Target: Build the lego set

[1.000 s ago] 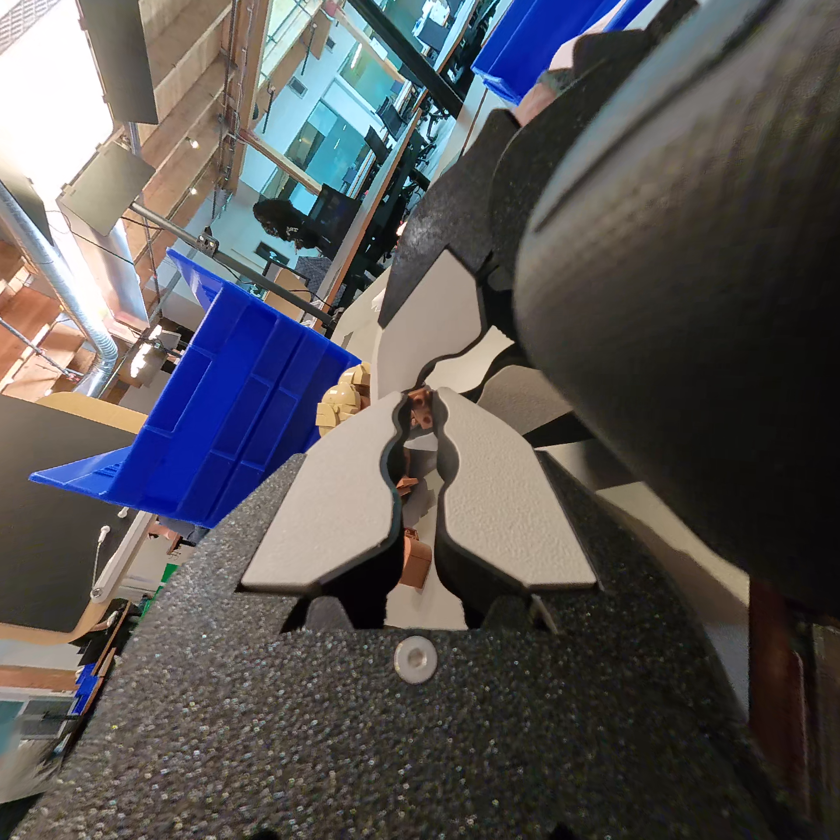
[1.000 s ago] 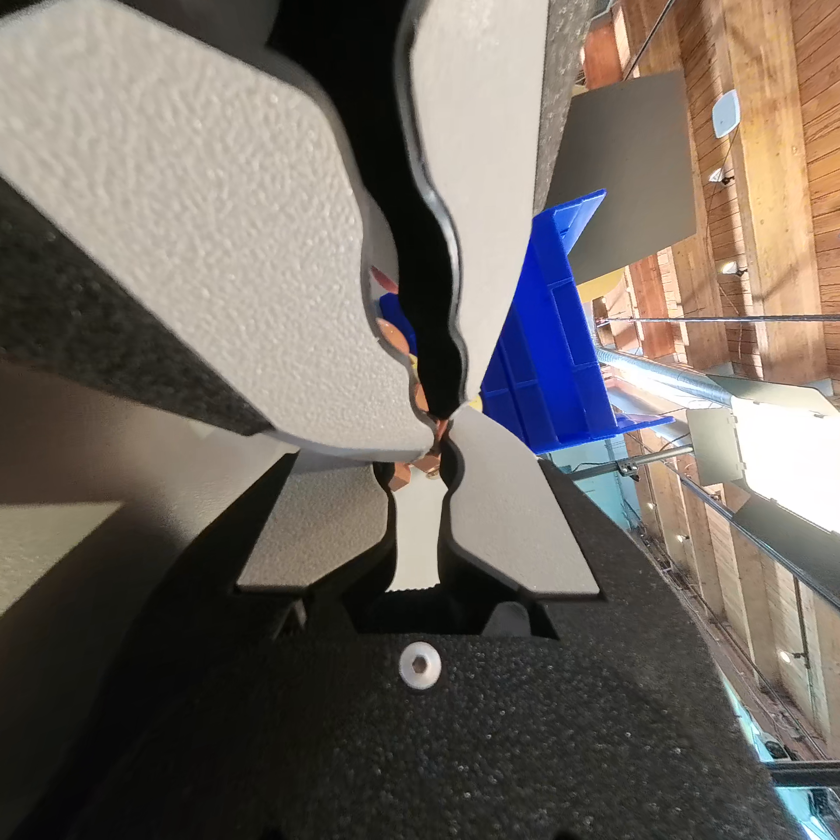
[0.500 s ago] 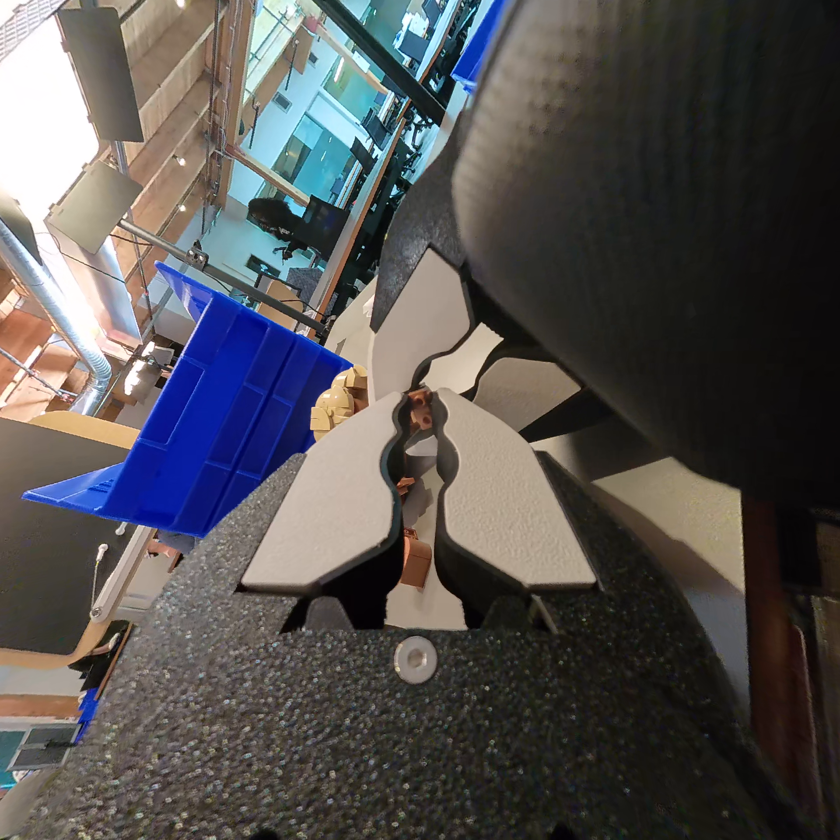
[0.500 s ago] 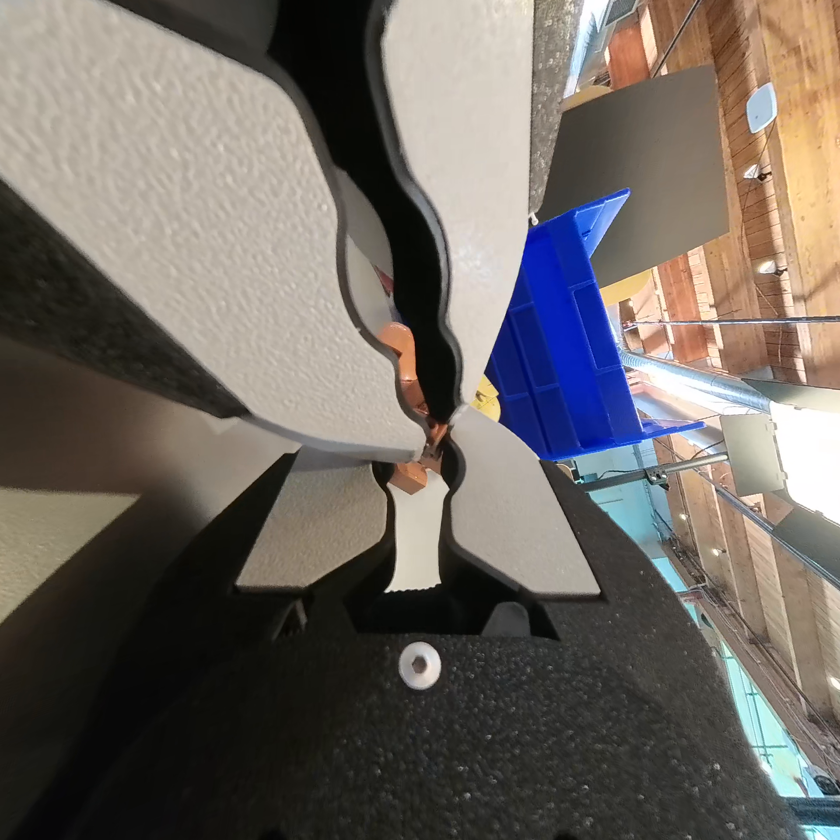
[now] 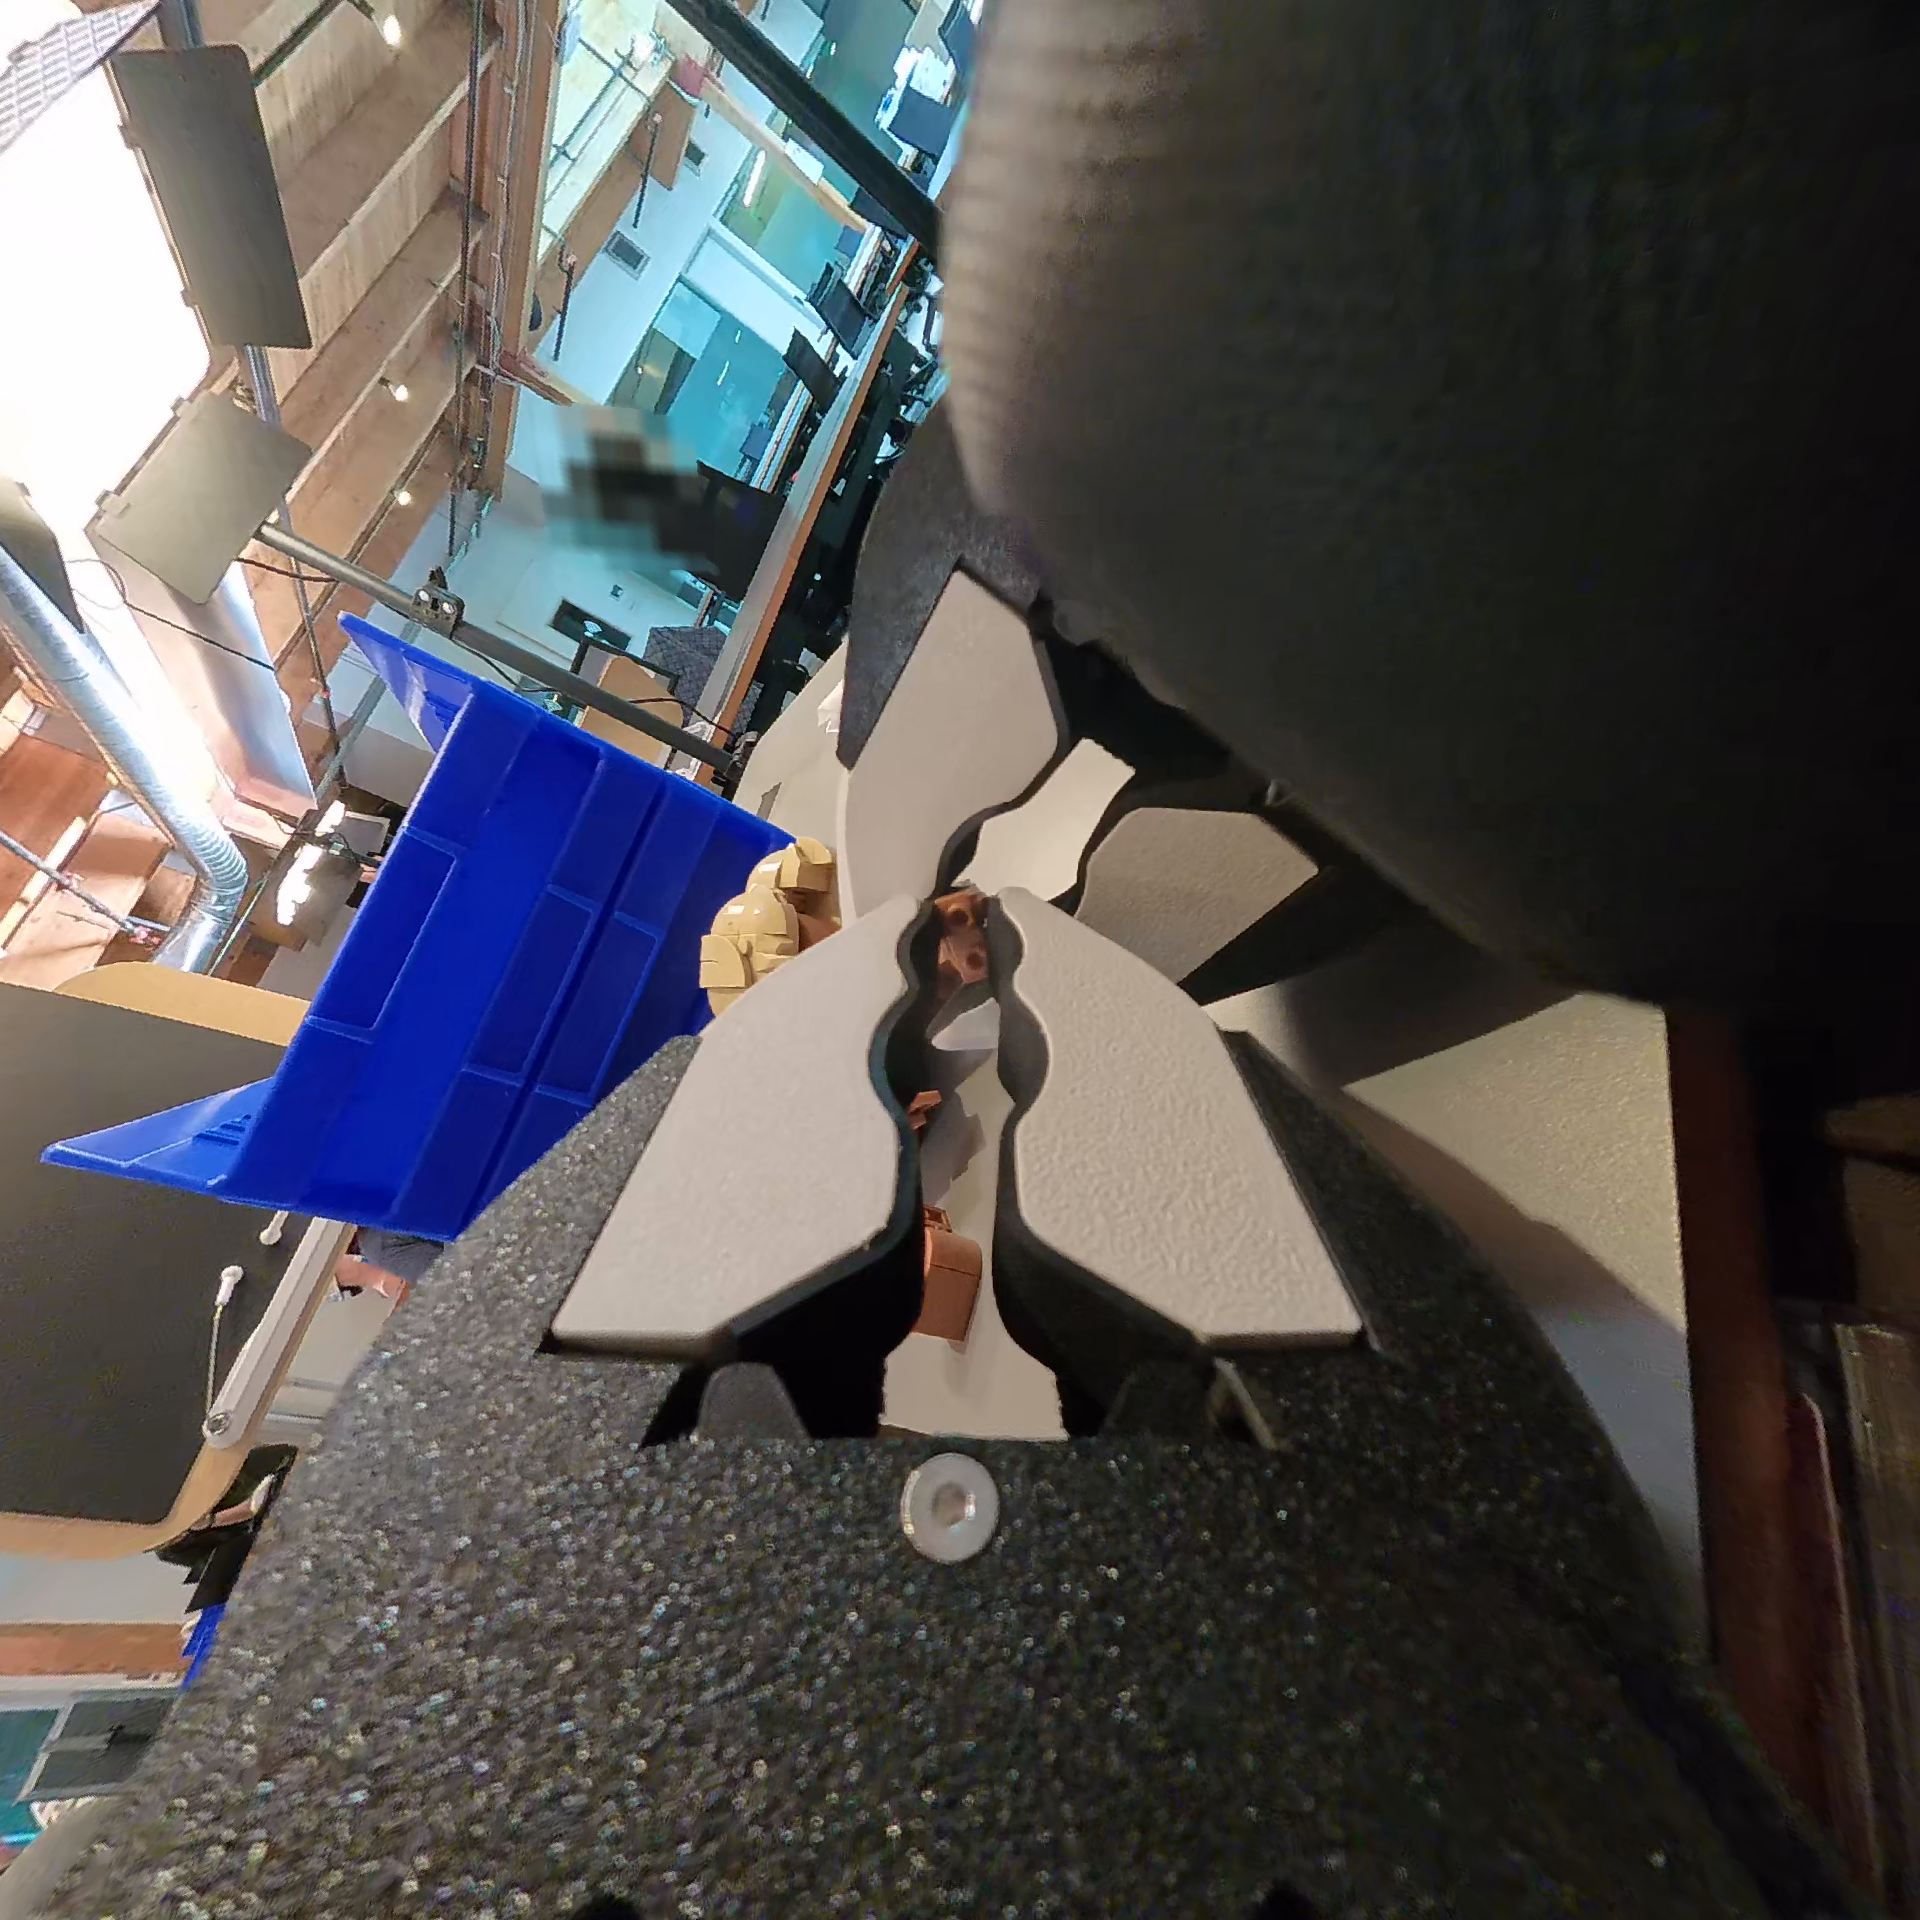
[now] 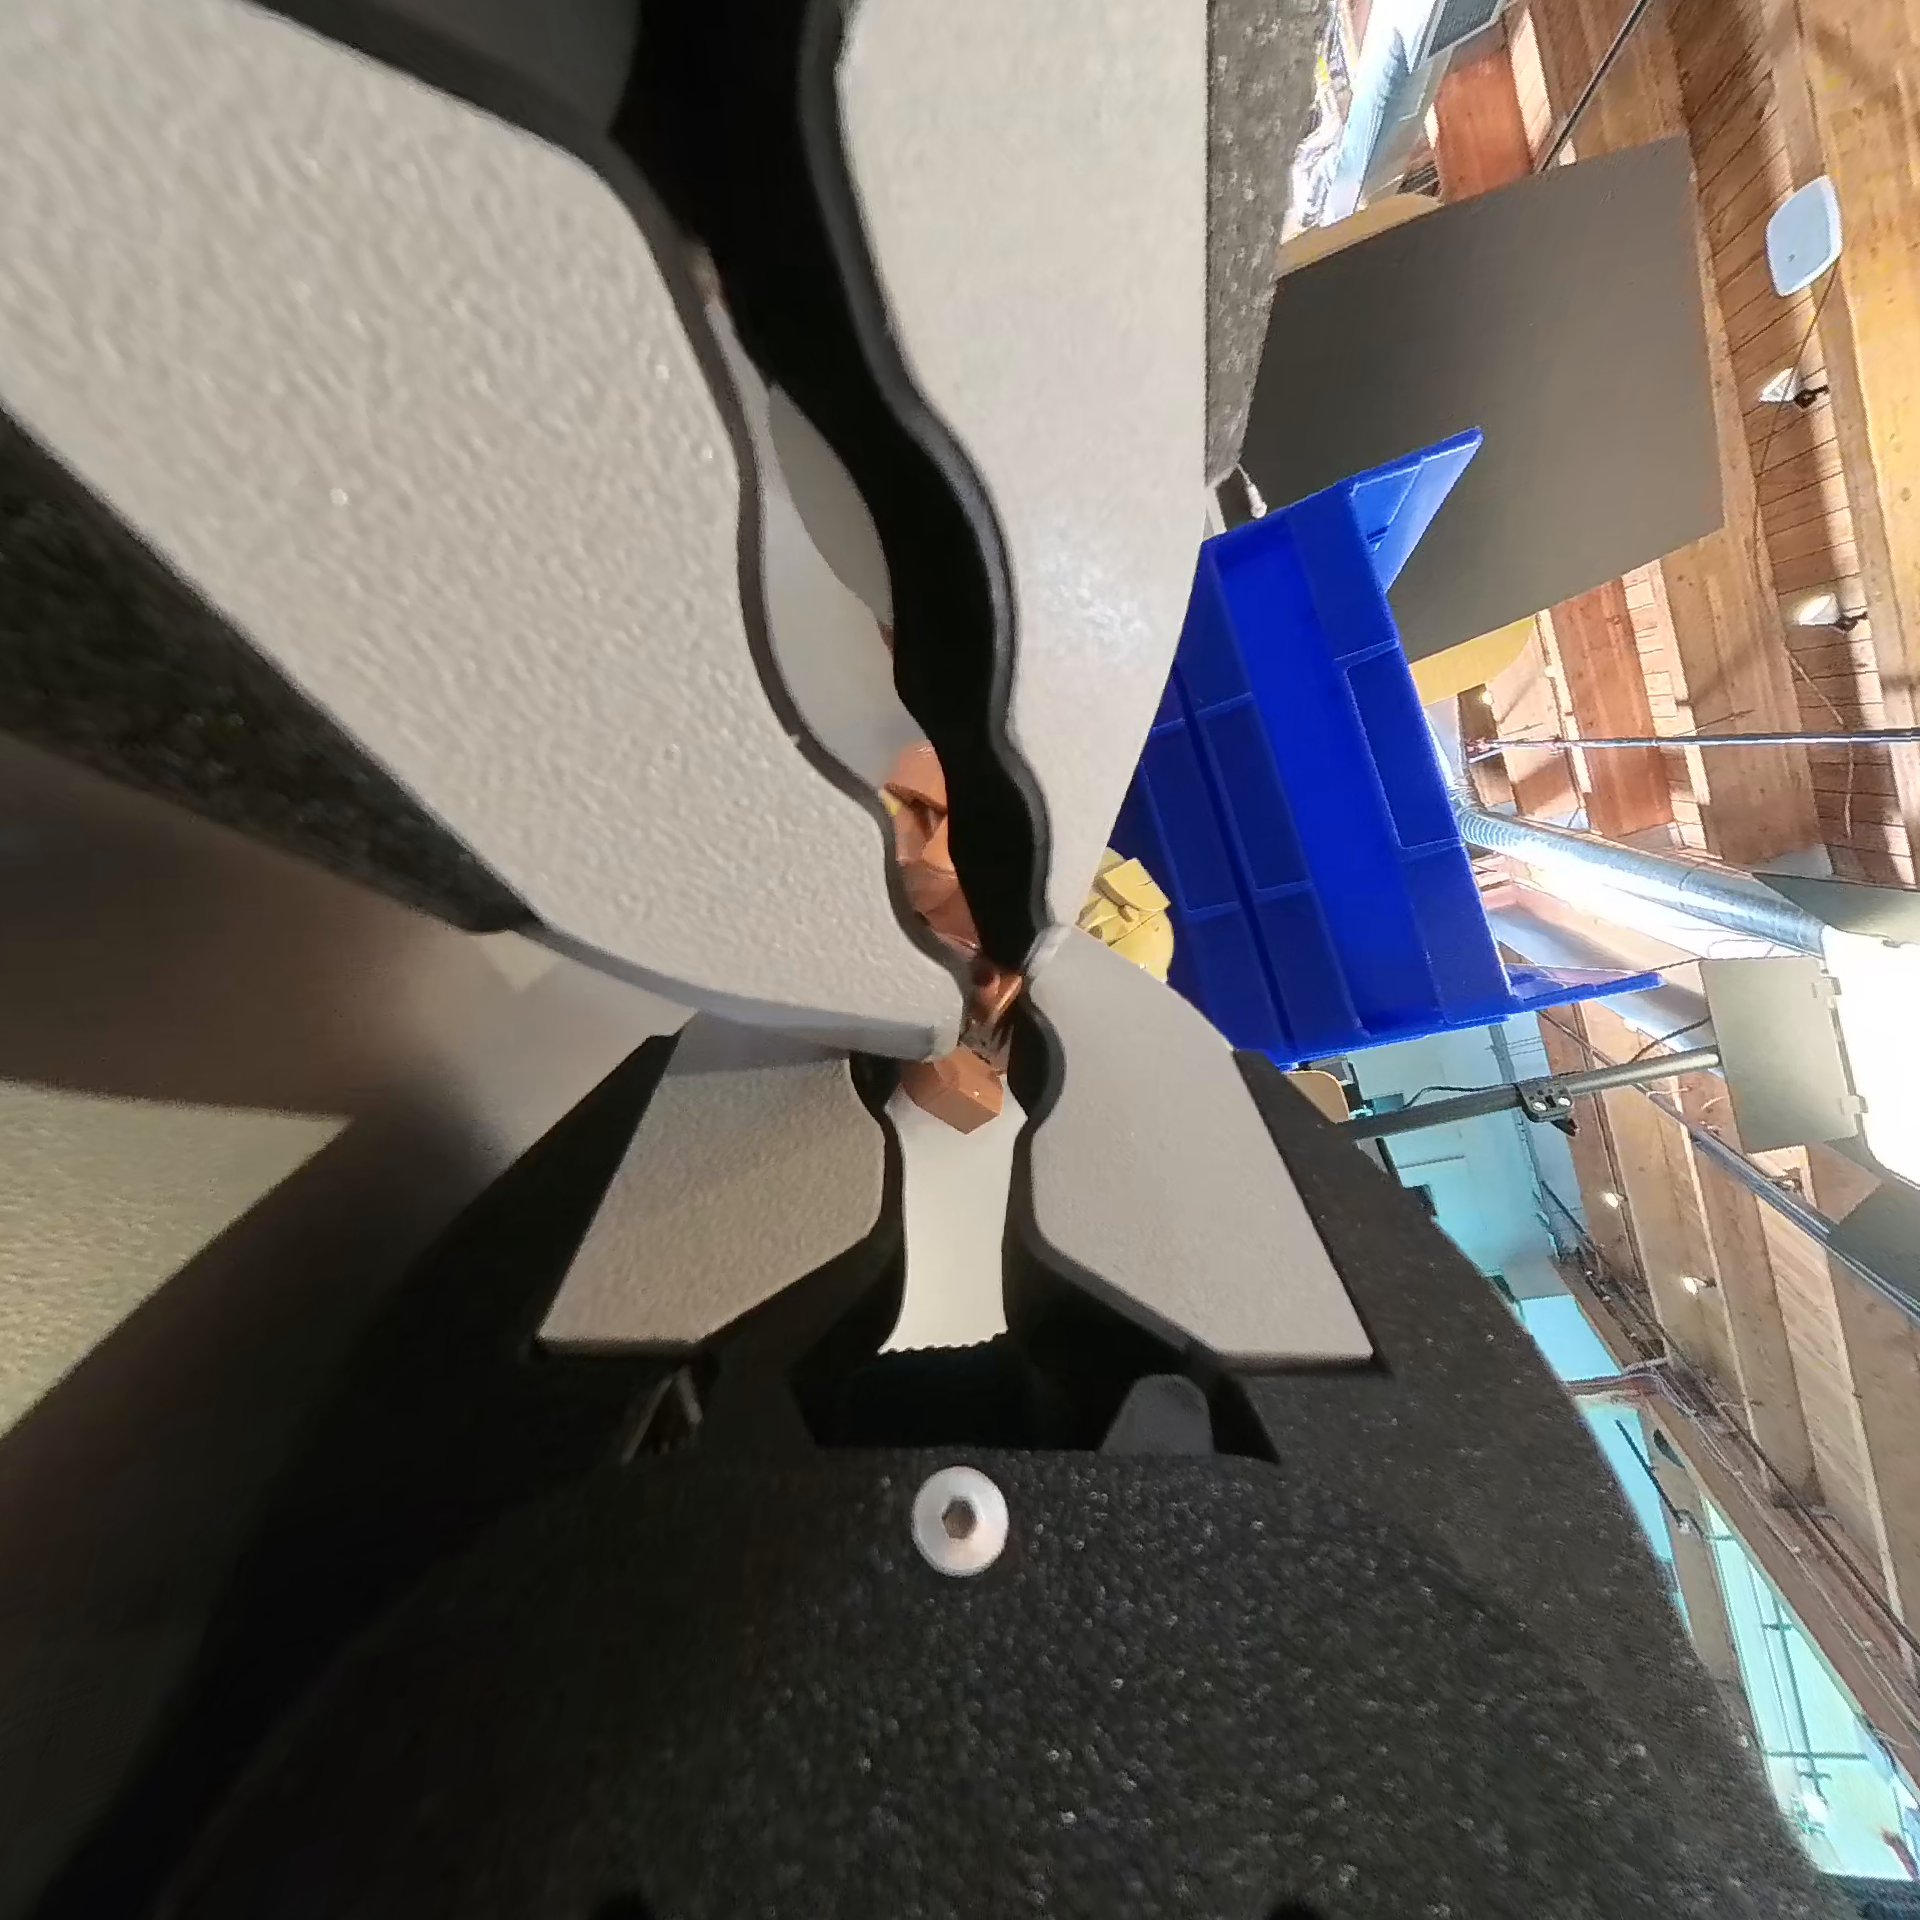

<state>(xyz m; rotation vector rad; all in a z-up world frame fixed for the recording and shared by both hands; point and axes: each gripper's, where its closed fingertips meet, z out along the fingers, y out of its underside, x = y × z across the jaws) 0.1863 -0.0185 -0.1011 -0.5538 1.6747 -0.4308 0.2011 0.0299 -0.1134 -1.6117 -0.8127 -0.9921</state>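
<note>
Left wrist view: blue bin (image 5: pixel 499 997) tilts on the desk (image 5: pixel 1039 790); right claw (image 5: pixel 961 878) meets left claw (image 5: pixel 956 935) beside it, both clamped tip to tip on a brown brick (image 5: pixel 958 940); tan bricks (image 5: pixel 769 925) touch the bin.

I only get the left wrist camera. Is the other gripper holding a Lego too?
Observer: Yes. In the right wrist view, the right gripper pinches a small brown brick just behind its tips.
Operator: My left gripper has a brown piece. Are the two grippers bumping?
Observer: They meet tip to tip. One of the left gripper's fingers lies across the right gripper's left finger and hides that tip.
</note>
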